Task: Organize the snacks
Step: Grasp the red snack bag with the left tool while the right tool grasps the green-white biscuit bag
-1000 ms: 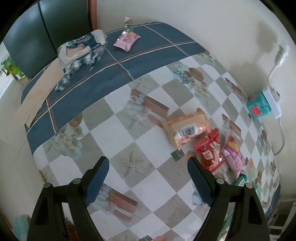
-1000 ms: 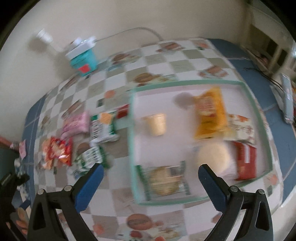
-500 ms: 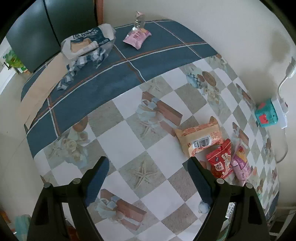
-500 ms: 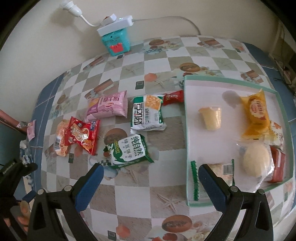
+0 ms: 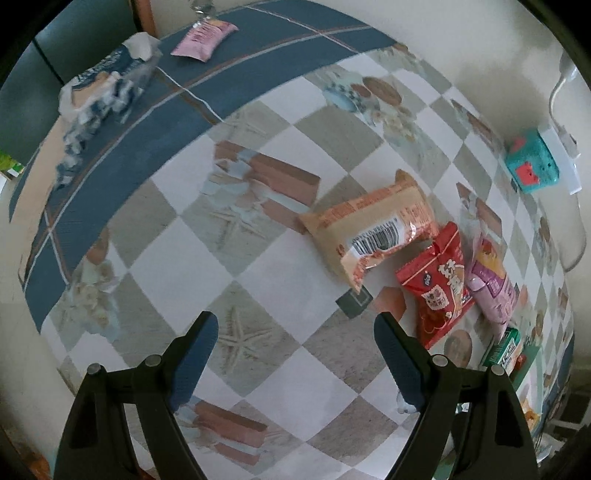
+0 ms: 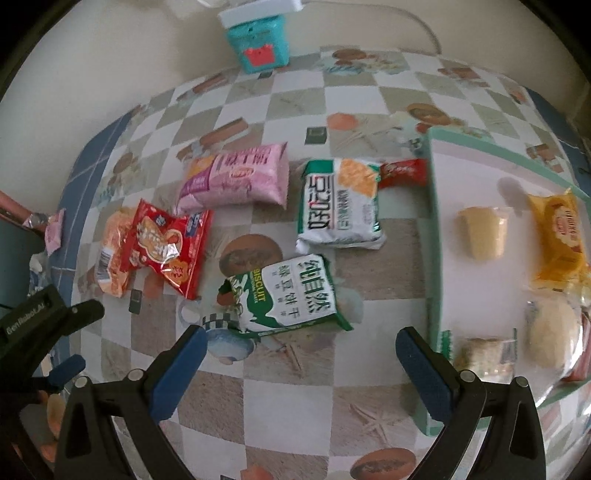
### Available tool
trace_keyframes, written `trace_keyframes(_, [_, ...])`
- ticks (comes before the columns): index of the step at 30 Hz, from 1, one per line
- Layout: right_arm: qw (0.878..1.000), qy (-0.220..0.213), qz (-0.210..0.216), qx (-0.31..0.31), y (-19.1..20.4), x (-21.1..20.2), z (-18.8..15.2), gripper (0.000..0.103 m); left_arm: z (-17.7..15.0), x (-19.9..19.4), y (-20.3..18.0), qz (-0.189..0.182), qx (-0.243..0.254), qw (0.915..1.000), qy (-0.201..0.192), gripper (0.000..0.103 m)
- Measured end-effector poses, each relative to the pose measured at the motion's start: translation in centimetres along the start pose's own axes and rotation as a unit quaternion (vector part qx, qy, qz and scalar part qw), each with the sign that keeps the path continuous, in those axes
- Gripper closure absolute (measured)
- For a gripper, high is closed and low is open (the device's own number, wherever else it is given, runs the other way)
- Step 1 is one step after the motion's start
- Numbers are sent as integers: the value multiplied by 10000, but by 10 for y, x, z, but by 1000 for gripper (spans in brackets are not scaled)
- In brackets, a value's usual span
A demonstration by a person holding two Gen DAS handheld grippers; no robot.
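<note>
Loose snacks lie on the checked tablecloth: an orange packet (image 5: 373, 232) (image 6: 110, 254), a red packet (image 5: 439, 288) (image 6: 166, 247), a pink packet (image 5: 491, 284) (image 6: 236, 177), a green-white cracker packet (image 6: 340, 203), a small red packet (image 6: 402, 171) and a green-white biscuit packet (image 6: 291, 295). My right gripper (image 6: 301, 339) hangs open just short of the biscuit packet, holding nothing. My left gripper (image 5: 295, 328) (image 6: 83, 334) is open over bare cloth, left of the orange packet. To the right, the green-rimmed tray (image 6: 432, 221) holds a jelly cup (image 6: 484, 230), a yellow packet (image 6: 561, 236) and a round bun (image 6: 550, 328).
A teal box (image 6: 258, 40) (image 5: 532, 166) with a white power strip stands against the wall. At the table's far blue end lie a tissue pack (image 5: 107, 81) and a small pink packet (image 5: 205, 35). A wrapped cookie (image 6: 484, 350) sits in the tray's near corner.
My right gripper has swung left from over the tray to the loose snacks and dropped lower. My left gripper has sunk toward the table, nearer the orange packet. Both stayed open.
</note>
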State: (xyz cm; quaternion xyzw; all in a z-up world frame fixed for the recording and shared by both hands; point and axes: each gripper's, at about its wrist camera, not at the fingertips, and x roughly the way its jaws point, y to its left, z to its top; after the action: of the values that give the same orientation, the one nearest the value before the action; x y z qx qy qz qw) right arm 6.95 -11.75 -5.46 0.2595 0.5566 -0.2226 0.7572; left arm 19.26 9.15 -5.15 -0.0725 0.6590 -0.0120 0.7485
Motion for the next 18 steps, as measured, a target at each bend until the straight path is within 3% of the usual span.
trace_keyframes(9, [9998,180,-18,-30,7,25,8,0,12,14,-12,-51,27,9999,143,16])
trace_keyframes(18, [9982,145,-389,-443,28,43,8,0,22,20,-20,-212,10,9996,206,16])
